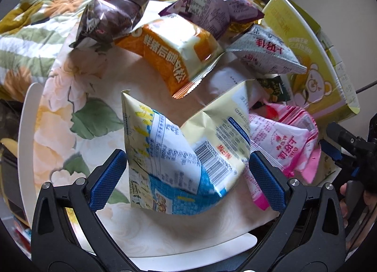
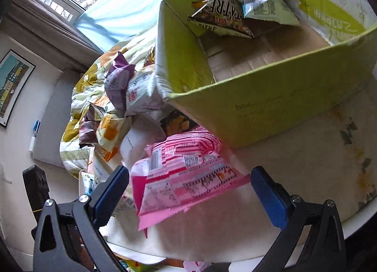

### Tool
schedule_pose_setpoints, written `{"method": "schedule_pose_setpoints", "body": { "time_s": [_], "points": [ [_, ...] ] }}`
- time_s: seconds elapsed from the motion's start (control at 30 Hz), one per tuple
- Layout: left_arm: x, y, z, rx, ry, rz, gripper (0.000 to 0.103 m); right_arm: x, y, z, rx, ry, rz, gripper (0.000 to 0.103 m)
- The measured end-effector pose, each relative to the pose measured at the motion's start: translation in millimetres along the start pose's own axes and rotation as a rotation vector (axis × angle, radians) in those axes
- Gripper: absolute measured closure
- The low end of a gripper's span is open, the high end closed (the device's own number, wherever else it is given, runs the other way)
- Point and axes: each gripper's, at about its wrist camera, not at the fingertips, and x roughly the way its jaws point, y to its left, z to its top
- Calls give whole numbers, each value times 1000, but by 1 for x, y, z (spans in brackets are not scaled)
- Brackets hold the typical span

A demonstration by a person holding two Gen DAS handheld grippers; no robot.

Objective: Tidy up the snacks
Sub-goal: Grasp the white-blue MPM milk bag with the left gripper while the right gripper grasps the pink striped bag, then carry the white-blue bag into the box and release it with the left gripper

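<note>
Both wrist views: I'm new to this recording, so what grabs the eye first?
A heap of snack packets on a floral cloth. The left gripper frames a yellow-blue packet, and the right gripper frames a pink packet. Behind stands a green box with two packets already inside.

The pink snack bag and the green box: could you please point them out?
pink snack bag point(image 2: 188, 173), right wrist view, on its striped printed face
green box point(image 2: 271, 107), right wrist view, on its near outer wall
</note>
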Motion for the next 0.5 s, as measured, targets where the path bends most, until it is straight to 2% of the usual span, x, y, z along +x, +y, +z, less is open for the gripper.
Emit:
{"method": "schedule_pose_setpoints", "body": {
  "time_s": [0.2, 0.27, 0.3, 0.37, 0.5],
  "points": [
    [14, -3, 0, 11, 19, 11, 6, 15, -5, 3, 1, 17, -21, 0],
    [16, -4, 1, 17, 20, 12, 16, 19, -7, 4, -9, 21, -29, 0],
    [17, -5, 1, 21, 18, 17, 16, 21, -7, 3, -21, 23, -34, 0],
    [17, -6, 2, 28, 17, 26, 24, 24, -7, 3, -35, 26, -23, 0],
    [13, -5, 1, 29, 16, 11, 30, 28, -4, 2, -69, 27, -11, 0]
  ]
}}
